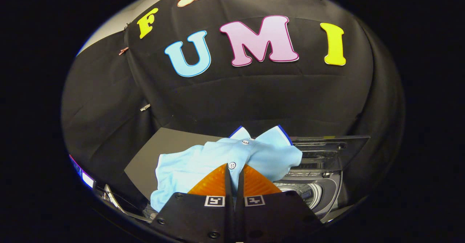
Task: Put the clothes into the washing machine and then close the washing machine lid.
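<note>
A light blue shirt [203,163] with white buttons and a dark-edged collar hangs from my gripper [233,167], whose two fingers are shut on the cloth by the button placket. The shirt drapes to the left and ahead of the fingers, lifted above the surface. Just right of and below the fingers stands the washing machine [319,194], with its round drum opening [303,192] showing. Its lid [332,146] is raised, standing behind the opening. The shirt's right edge overlaps the lid's left side.
A dark flat board [170,141] lies behind the shirt on the left. Black cloth walls close the booth at the back and on both sides. A lit device [87,179] and some thin wires sit low at the left.
</note>
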The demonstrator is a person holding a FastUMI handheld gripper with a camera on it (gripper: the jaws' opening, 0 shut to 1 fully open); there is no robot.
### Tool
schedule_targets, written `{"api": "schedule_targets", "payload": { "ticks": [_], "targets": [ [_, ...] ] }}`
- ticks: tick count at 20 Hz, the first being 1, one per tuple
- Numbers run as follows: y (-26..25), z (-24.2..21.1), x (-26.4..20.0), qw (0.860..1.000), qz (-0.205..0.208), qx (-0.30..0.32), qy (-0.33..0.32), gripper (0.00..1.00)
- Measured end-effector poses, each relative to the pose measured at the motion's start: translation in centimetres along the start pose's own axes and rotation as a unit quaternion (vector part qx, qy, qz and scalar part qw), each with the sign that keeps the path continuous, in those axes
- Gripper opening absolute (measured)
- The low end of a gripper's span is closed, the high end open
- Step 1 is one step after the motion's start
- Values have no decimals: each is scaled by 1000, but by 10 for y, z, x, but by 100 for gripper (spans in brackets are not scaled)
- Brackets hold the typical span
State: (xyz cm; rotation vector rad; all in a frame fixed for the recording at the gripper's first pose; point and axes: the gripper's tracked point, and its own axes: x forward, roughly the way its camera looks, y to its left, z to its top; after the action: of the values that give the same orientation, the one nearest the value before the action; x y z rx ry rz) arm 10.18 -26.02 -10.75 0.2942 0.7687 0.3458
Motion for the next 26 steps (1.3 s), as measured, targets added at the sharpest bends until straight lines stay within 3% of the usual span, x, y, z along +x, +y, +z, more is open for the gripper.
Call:
{"api": "schedule_targets", "payload": {
  "ticks": [16,26],
  "targets": [
    [-110,-6,-26,997,-50,55,-8,5],
    [-154,-48,10,994,-93,47,33,5]
  ]
}}
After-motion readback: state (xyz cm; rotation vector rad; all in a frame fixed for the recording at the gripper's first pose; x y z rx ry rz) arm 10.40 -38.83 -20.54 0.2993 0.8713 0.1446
